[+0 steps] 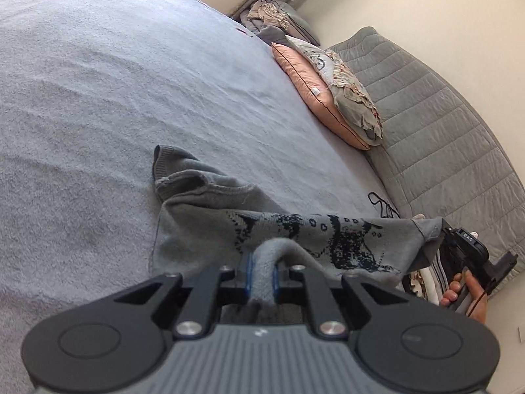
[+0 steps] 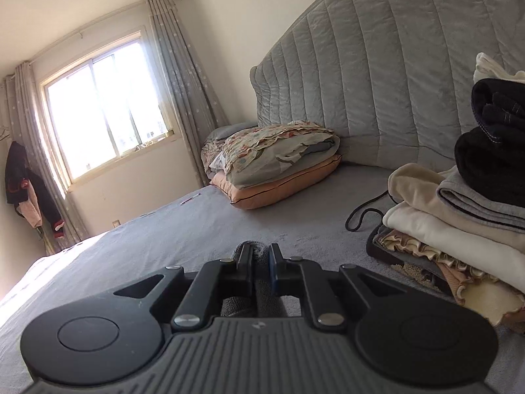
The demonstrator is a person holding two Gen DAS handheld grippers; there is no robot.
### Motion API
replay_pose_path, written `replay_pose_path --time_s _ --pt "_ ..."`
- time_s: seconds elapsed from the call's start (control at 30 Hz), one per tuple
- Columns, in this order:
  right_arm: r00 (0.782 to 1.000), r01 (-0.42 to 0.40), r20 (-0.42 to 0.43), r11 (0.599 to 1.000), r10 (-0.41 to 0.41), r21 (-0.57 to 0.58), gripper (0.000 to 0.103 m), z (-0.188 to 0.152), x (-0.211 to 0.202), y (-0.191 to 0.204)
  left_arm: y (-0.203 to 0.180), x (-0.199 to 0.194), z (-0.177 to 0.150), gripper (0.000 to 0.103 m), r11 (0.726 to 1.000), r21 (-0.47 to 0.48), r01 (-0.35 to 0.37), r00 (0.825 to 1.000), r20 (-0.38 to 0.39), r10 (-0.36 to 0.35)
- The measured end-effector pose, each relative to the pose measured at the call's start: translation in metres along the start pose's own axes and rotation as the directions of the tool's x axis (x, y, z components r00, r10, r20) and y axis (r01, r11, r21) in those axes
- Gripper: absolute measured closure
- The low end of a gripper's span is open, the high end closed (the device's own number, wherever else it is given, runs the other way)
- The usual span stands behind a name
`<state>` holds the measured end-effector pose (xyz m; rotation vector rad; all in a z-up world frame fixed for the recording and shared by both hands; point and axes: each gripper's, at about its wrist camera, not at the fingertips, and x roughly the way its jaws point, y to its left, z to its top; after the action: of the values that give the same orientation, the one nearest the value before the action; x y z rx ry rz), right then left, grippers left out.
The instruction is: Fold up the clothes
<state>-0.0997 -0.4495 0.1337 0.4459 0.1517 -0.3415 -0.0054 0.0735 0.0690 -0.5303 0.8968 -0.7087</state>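
Observation:
A grey knit sweater (image 1: 203,197) with a dark blue pattern lies partly lifted over the grey bedspread (image 1: 98,82). My left gripper (image 1: 262,274) is shut on a bunched fold of its fabric, which rises between the blue pads. The sweater stretches to the right, where my right gripper (image 1: 441,233), held by a person's hand (image 1: 459,290), pinches its far corner. In the right wrist view my right gripper (image 2: 261,257) is shut on a strip of the same grey sweater (image 2: 259,252), and the rest of the garment is hidden below the gripper body.
A stack of folded clothes (image 2: 459,216) in cream, grey and black sits at the right, with a black cord (image 2: 364,210) beside it. Pillows (image 2: 279,170) lean at the padded grey headboard (image 2: 377,65). A curtained window (image 2: 105,105) is at the back left.

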Motion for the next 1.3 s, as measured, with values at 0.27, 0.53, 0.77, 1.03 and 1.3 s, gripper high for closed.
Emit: replay_pose_path --time_s 0.27,0.53,0.77,1.03,1.3 --pt "0.934 -0.355 -0.015 0.931 0.358 0.087 0.095 0.013 -0.019 -0.001 -0.053 -0.031 -0.004 0.024 0.948 0.264 0.179 0.981 0.026 -0.193" --pt "0.868 0.096 -0.487 0.995 -0.095 -0.022 0.041 -0.050 0.081 -0.001 0.028 0.039 0.051 0.020 0.962 0.065 -0.265 0.963 0.064 0.261" --pt "0.782 0.032 -0.611 0.988 -0.119 -0.152 0.055 -0.091 0.105 0.017 0.063 0.079 0.063 0.015 0.955 -0.047 -0.294 0.954 0.051 0.296" --pt "0.960 -0.132 -0.279 0.897 0.010 -0.423 0.097 -0.070 0.079 0.095 0.046 0.056 0.067 0.094 0.970 -0.056 -0.235 0.950 0.197 0.241" --pt "0.979 -0.162 0.060 0.916 0.197 -0.367 0.098 -0.024 0.025 0.091 0.021 -0.022 0.084 0.091 0.941 0.016 -0.338 0.774 0.574 0.268"
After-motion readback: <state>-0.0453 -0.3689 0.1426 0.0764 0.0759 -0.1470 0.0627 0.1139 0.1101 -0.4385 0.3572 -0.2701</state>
